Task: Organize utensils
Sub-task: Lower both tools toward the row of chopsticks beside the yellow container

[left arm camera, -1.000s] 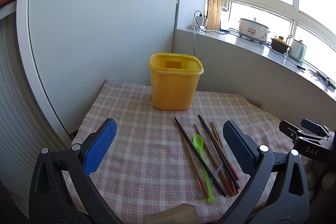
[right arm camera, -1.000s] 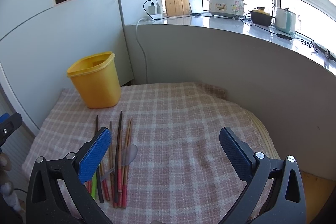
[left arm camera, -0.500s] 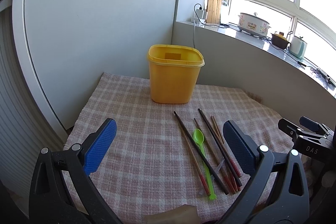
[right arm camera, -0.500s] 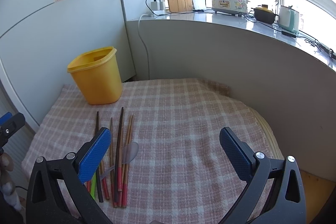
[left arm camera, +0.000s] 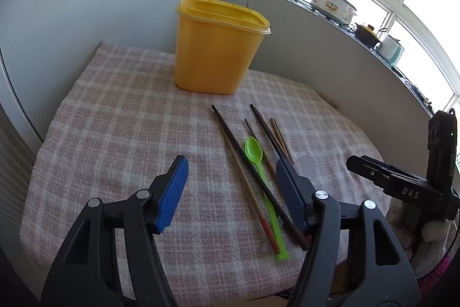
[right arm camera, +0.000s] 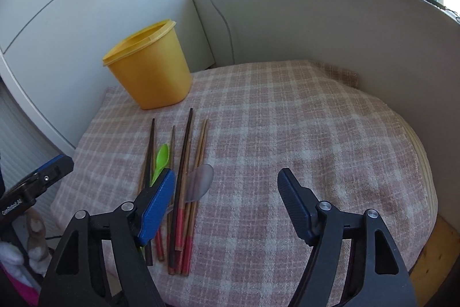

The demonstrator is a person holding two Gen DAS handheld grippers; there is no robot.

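Lying flat, chopsticks point(right arm camera: 184, 177) point tips toward yellow bin point(right arm camera: 148, 68); tongs apart.

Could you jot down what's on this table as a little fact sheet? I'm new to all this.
surface: checked cloth
container: yellow tub, upright, no lid, behind the utensils
chopsticks: several chopsticks lying loose, side by side
spoons: green spoon among the chopsticks; clear spoon beside it
left tool: open, holding nothing
right tool: open, holding nothing
in tub: cannot tell
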